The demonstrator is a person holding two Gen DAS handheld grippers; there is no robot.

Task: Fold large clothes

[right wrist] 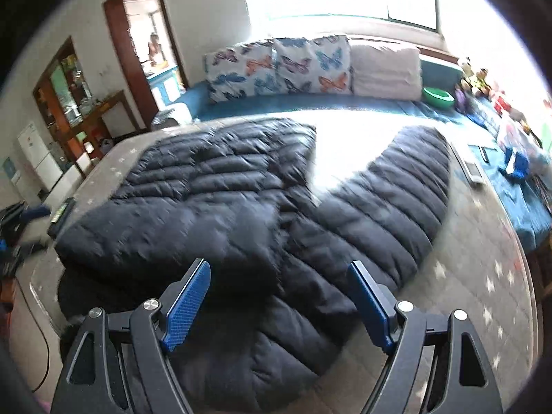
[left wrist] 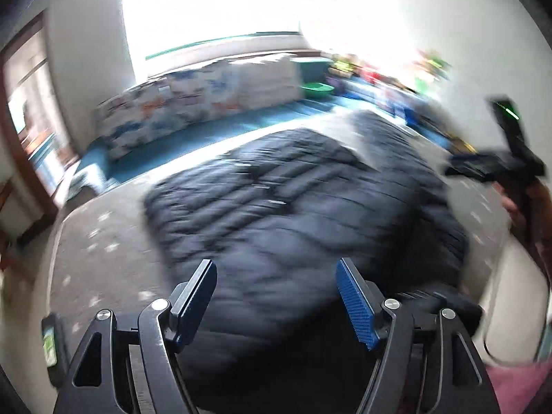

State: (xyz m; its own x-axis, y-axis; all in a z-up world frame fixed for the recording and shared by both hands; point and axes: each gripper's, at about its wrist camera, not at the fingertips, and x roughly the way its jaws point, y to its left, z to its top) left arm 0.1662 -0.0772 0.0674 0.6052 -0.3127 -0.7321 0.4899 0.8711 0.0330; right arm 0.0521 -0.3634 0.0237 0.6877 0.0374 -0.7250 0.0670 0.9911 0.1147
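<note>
A dark quilted jacket (right wrist: 220, 207) lay spread on the star-patterned surface (right wrist: 483, 276), one sleeve (right wrist: 396, 193) stretched toward the far right. Above its near edge, the left gripper (left wrist: 276, 296) and the right gripper (right wrist: 279, 296) hung released, holding nothing.

Left gripper (left wrist: 276, 277): jaws spread wide, nothing between the pads. Right gripper (right wrist: 281, 281): jaws spread wide, nothing held; in the left view it appears at far right, hand-held, blurred.

I see the star-patterned table (right wrist: 476, 276) carrying the dark quilted jacket (right wrist: 220, 207) and a phone (right wrist: 61, 211) at its edge.
</note>
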